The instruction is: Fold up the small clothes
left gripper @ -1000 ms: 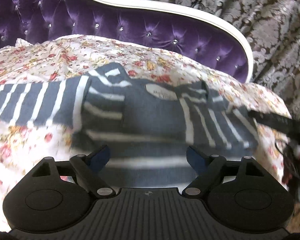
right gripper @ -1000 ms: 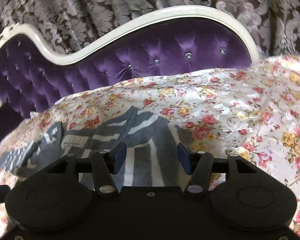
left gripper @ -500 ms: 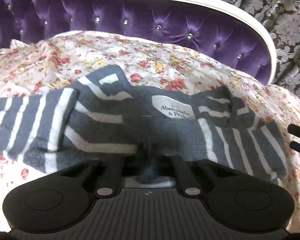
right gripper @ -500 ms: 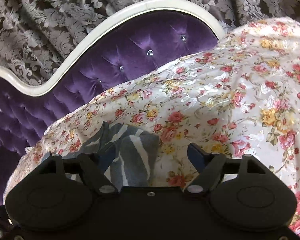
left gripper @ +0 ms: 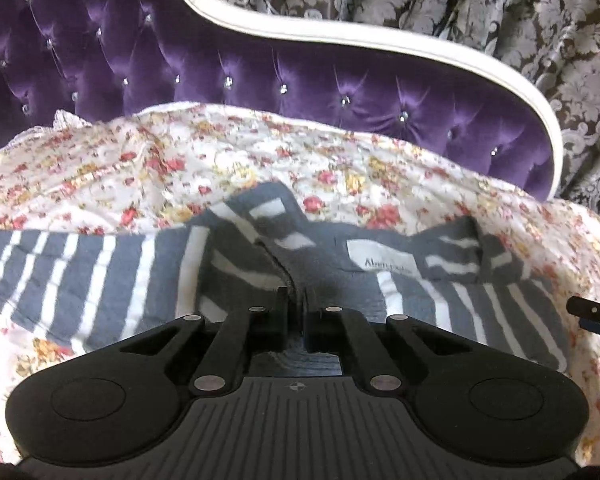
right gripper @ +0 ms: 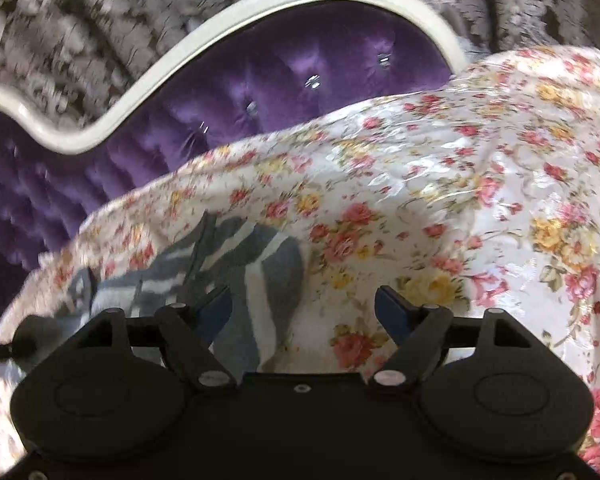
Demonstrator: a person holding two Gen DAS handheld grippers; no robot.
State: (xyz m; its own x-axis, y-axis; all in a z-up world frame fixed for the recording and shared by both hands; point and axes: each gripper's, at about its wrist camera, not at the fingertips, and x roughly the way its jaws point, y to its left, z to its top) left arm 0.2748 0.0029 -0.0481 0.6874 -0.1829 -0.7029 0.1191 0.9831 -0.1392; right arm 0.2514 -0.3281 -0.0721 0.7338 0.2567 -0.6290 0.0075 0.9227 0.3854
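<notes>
A grey sweater with white stripes [left gripper: 112, 280] lies on the floral bedspread [left gripper: 180, 168], its white neck label [left gripper: 382, 260] facing up. My left gripper [left gripper: 296, 300] is shut on the sweater's body fabric, just below the collar. One sleeve stretches left, the other lies right. In the right wrist view my right gripper [right gripper: 304, 306] is open, and the sweater's right sleeve end [right gripper: 260, 276] lies by its left finger, not gripped. The right gripper's tip [left gripper: 588, 312] shows at the right edge of the left wrist view.
A purple tufted headboard [left gripper: 260, 76] with a white frame [left gripper: 340, 36] stands behind the bed, also in the right wrist view [right gripper: 260, 80]. Patterned grey curtains [left gripper: 540, 20] hang behind it. The floral bedspread [right gripper: 460, 184] spreads to the right of the sweater.
My left gripper has closed on the sweater's body fabric and bunched it. My right gripper has opened wider and shifted right, off the sleeve, towards its end.
</notes>
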